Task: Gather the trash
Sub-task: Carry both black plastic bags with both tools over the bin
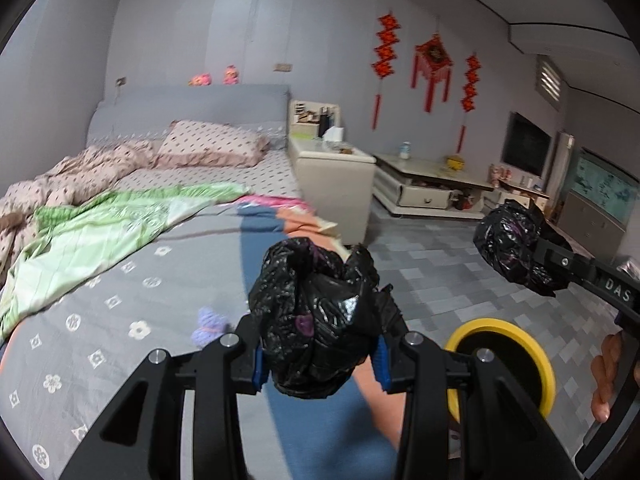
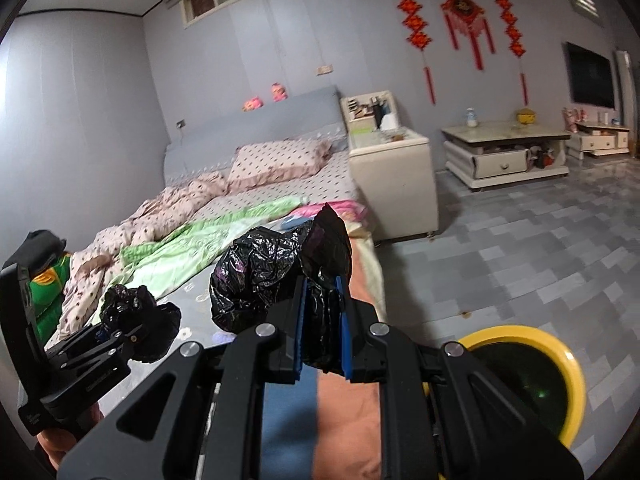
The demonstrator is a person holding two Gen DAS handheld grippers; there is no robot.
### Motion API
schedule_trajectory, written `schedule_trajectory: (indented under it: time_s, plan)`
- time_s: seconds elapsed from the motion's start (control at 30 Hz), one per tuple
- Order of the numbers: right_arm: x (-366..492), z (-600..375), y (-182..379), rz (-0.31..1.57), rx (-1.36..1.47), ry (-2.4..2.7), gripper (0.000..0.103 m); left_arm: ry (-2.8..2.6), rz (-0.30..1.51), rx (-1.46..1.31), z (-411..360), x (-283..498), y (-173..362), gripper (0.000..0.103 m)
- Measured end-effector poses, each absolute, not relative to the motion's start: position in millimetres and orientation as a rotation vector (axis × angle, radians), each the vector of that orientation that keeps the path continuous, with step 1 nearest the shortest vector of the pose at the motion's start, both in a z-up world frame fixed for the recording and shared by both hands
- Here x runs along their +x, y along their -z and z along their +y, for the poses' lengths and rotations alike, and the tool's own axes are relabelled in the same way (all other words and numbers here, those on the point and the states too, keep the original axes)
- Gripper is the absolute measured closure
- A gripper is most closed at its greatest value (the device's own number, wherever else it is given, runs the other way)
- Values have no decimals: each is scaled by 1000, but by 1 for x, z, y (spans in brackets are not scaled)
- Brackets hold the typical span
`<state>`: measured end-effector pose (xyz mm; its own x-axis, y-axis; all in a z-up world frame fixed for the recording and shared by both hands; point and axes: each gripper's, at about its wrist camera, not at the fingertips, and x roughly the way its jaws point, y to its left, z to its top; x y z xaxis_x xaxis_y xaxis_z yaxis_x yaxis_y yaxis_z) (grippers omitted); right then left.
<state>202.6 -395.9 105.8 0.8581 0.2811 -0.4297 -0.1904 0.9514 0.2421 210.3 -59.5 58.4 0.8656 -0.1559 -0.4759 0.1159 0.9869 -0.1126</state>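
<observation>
Left wrist view: left gripper (image 1: 318, 364) clenched on a crumpled black plastic bag (image 1: 314, 320), blue pads (image 1: 259, 366) pressing both sides of the wad. It hangs over the foot of the bed (image 1: 100, 320), above the grey flowered sheet. Right gripper (image 1: 538, 256) shows at the right edge, also holding a black bag wad (image 1: 506, 246) out over the tiled floor (image 1: 440, 280); fingers of a hand (image 1: 604, 376) on its handle. Yellow-rimmed trash bin (image 1: 504, 364) sits on the floor just beside the bed corner, below and between both grippers.

Right wrist view: jaws pinched nearly together on thin black plastic, bulk of the second bag (image 2: 260, 276) bulging out to the left of the fingers. Bin (image 2: 528, 380) open at lower right. Green blanket (image 2: 180, 252) and pink spotted pillow (image 2: 280, 160) further up the bed. Beige nightstand (image 2: 394, 184) beside the bed.
</observation>
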Motion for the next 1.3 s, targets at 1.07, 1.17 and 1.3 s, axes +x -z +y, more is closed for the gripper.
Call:
schedule_trajectory:
  time_s: [1.07,1.17,1.3]
  plan:
    - [151,-600,-104,485,255,43,89,435,505,78,-241,226,-59,66]
    - [159,-603,-91,506,254,58,89,452,530,82,-252,237,-48,66]
    - [170,-612,-68,549,264,76,89,476,569,76,-263,251,-29,66]
